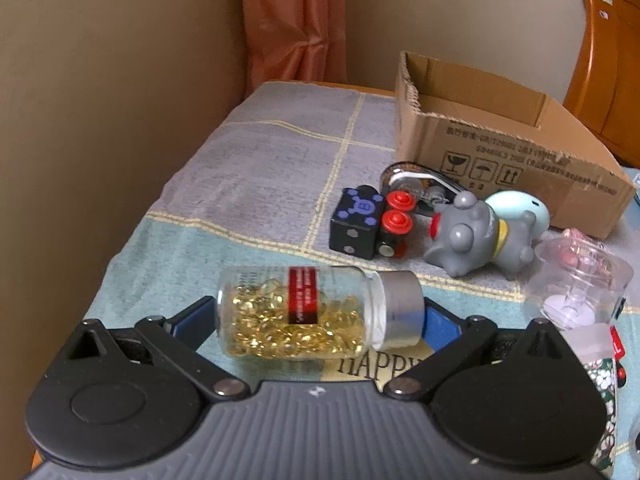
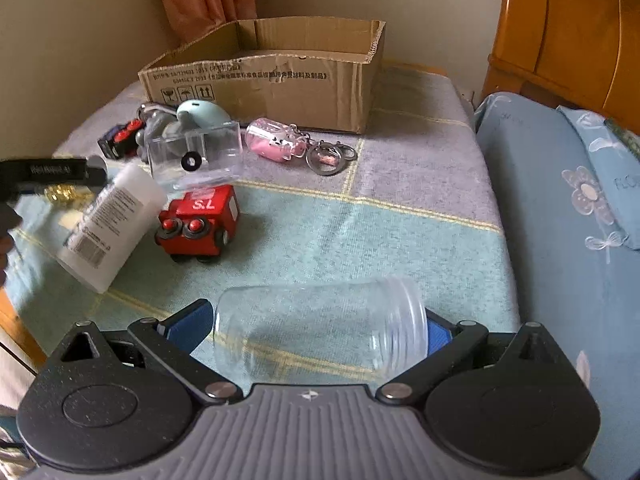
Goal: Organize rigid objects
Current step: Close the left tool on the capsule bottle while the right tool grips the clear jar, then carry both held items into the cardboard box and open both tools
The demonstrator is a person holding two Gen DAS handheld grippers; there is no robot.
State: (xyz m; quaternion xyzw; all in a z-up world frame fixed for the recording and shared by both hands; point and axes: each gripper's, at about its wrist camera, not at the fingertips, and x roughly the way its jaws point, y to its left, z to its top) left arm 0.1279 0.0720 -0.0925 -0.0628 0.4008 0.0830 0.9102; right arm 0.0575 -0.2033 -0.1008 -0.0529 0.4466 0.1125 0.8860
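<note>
My left gripper is shut on a glass bottle of gold capsules with a silver cap, held sideways above the cloth. My right gripper is shut on an empty clear plastic jar, also held sideways. An open cardboard box stands at the back of the table; it also shows in the right wrist view. Before it lie a grey toy figure, a black toy block with red wheels, a red toy truck, a white bottle and a pink keychain bottle.
A clear plastic case sits left of the keychain. A checked cloth covers the table. A wall runs along the left. A blue pillow and a wooden headboard lie to the right.
</note>
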